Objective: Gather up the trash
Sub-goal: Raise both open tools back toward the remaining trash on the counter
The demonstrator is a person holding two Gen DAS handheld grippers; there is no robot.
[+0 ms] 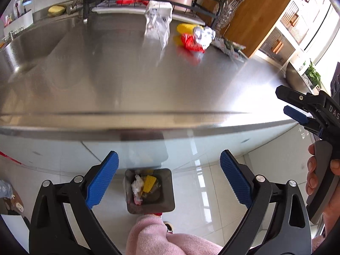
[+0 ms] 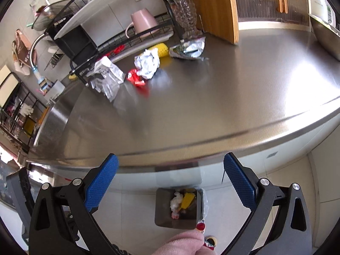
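Hanging above the floor, the left gripper (image 1: 169, 178) has its blue pads spread wide with nothing between them, and the right gripper (image 2: 171, 180) is likewise wide apart and empty. Nearest the cameras is a pink fleece sleeve (image 1: 161, 235). Just beyond it, on the tiled floor (image 1: 201, 191) below the counter's near edge, stands a dark square trash bin (image 1: 149, 191) already containing a yellow foam net, white crumpled paper and other scraps. Farther off, the steel counter (image 1: 127, 80) stretches across. Near its far side lies the remaining trash: a clear plastic bag (image 2: 107, 76) to the left, then a red wrapper (image 2: 135, 77), a crumpled foil ball (image 2: 147, 63), a yellow foam net (image 2: 161, 50) and a flattened foil packet (image 2: 189, 50) to the right. Behind these, a dish rack (image 2: 148, 34) holds an upturned pink cup (image 2: 143, 21).
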